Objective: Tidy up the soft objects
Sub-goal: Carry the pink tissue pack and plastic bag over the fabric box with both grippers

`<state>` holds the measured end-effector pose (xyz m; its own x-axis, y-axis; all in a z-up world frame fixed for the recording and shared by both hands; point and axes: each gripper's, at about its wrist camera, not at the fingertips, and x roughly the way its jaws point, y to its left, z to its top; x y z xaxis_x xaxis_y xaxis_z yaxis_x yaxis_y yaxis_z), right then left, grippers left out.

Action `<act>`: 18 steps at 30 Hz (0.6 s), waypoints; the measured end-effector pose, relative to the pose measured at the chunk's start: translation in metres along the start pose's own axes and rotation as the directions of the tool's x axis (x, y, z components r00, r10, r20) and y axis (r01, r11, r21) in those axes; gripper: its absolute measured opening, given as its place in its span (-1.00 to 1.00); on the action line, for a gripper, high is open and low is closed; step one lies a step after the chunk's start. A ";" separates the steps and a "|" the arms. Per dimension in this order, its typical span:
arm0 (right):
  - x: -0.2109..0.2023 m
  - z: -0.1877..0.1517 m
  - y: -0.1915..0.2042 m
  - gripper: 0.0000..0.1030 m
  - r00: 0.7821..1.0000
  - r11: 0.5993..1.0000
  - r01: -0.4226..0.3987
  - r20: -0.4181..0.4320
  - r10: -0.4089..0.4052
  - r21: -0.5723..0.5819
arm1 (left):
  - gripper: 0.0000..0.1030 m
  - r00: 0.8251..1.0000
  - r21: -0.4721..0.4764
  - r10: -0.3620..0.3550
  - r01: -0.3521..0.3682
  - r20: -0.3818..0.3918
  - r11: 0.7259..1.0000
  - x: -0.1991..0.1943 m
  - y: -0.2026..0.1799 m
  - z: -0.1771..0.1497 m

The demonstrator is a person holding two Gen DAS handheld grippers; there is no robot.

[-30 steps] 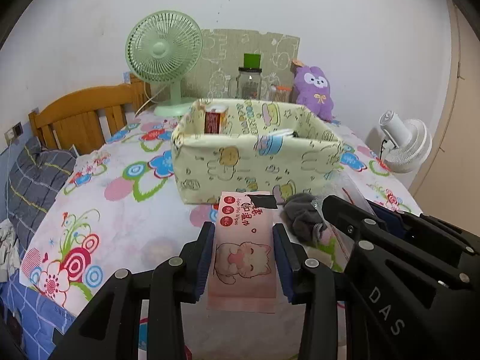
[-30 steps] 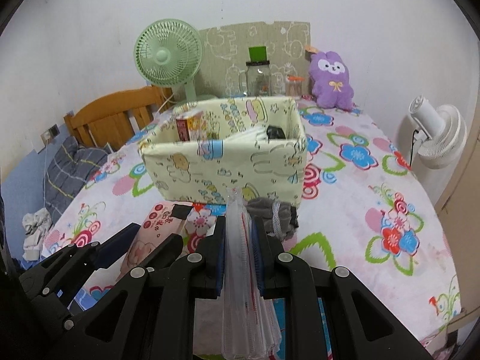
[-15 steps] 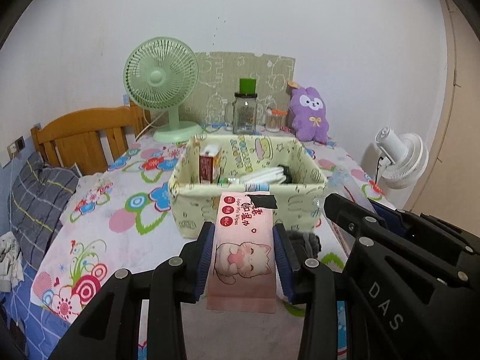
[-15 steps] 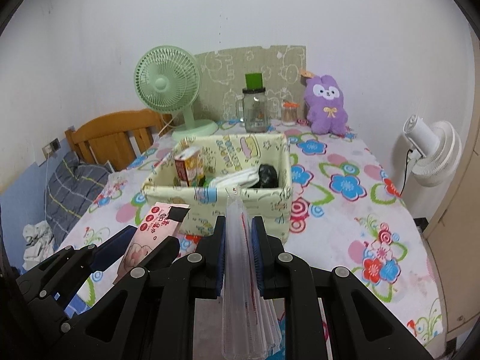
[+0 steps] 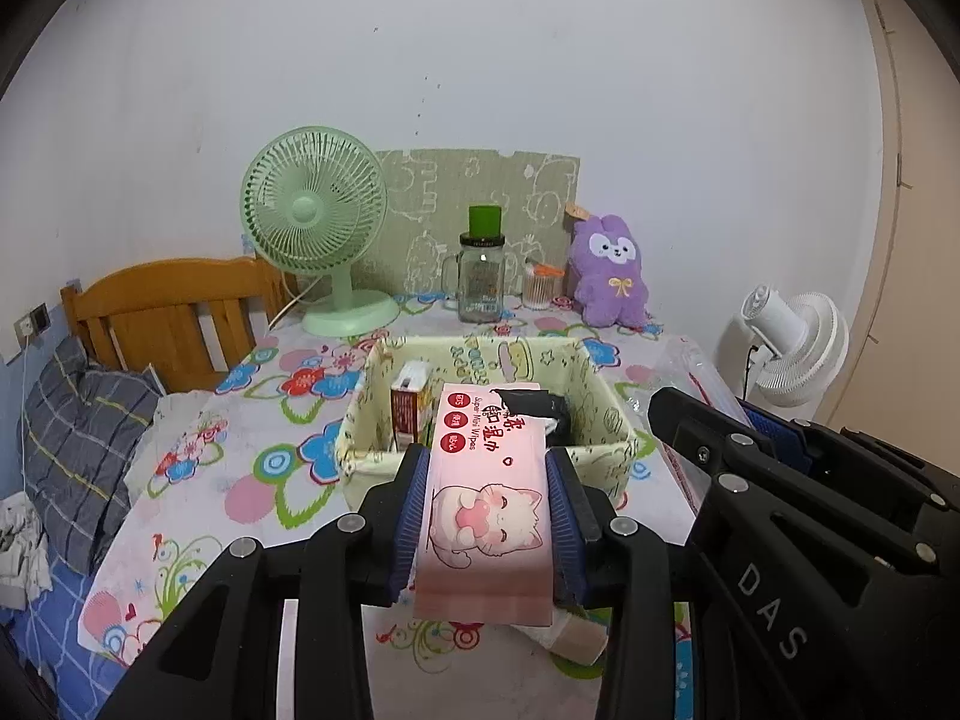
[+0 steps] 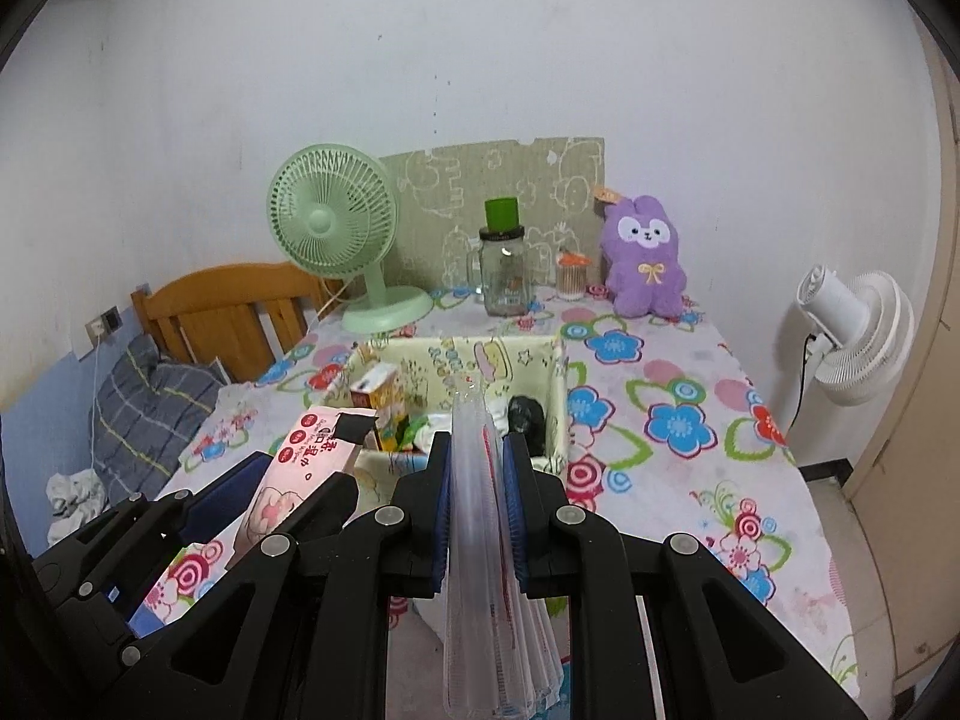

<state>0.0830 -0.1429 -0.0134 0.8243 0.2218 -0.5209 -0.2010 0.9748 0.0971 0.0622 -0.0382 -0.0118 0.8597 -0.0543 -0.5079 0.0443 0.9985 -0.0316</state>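
Observation:
My left gripper [image 5: 487, 468] is shut on a pink pack of wet wipes [image 5: 489, 498] with a cat picture, held in the air in front of the yellow fabric box [image 5: 360, 450]. My right gripper [image 6: 476, 462] is shut on a clear plastic bag [image 6: 477, 516], also held up before the fabric box [image 6: 558, 396]. The box holds a small red carton [image 5: 408, 402], white packets and a black item [image 6: 527, 414]. The pink pack also shows at the left of the right wrist view [image 6: 300, 468], and the right gripper's body fills the right of the left wrist view.
On the flowered table [image 6: 678, 420] stand a green desk fan [image 5: 318, 228], a glass jar with a green lid [image 5: 483, 276], a small cup [image 5: 543, 288] and a purple plush rabbit [image 5: 609, 276]. A white fan [image 5: 792, 348] stands right. A wooden chair [image 5: 174, 318] and pillow are left.
Both grippers have risen with their loads, so the views now look down into the box. The grey cloth in front of the box is no longer in sight.

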 end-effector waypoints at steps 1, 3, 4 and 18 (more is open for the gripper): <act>-0.001 0.002 0.000 -0.62 1.000 1.000 0.000 0.004 0.000 0.000 | -0.24 1.000 0.000 -0.002 0.002 0.003 1.000 0.000 0.000 0.001; -0.002 0.005 0.000 -0.62 1.000 1.000 -0.002 0.012 0.002 0.000 | -0.24 1.000 -0.007 -0.011 0.011 0.004 1.000 0.001 0.000 0.005; -0.002 0.006 0.000 -0.62 1.000 1.000 -0.008 0.014 0.008 0.002 | -0.23 1.000 -0.011 -0.016 0.016 0.002 1.000 0.001 0.001 0.006; 0.023 0.025 -0.004 -0.62 0.998 0.998 -0.063 0.019 0.063 0.019 | -0.23 1.000 -0.022 0.024 -0.024 0.011 0.999 0.021 0.005 0.022</act>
<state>0.1155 -0.1408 -0.0043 0.8201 0.2831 -0.4973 -0.2424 0.9591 0.1462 0.0912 -0.0345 -0.0036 0.8661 -0.0303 -0.4990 0.0128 0.9992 -0.0385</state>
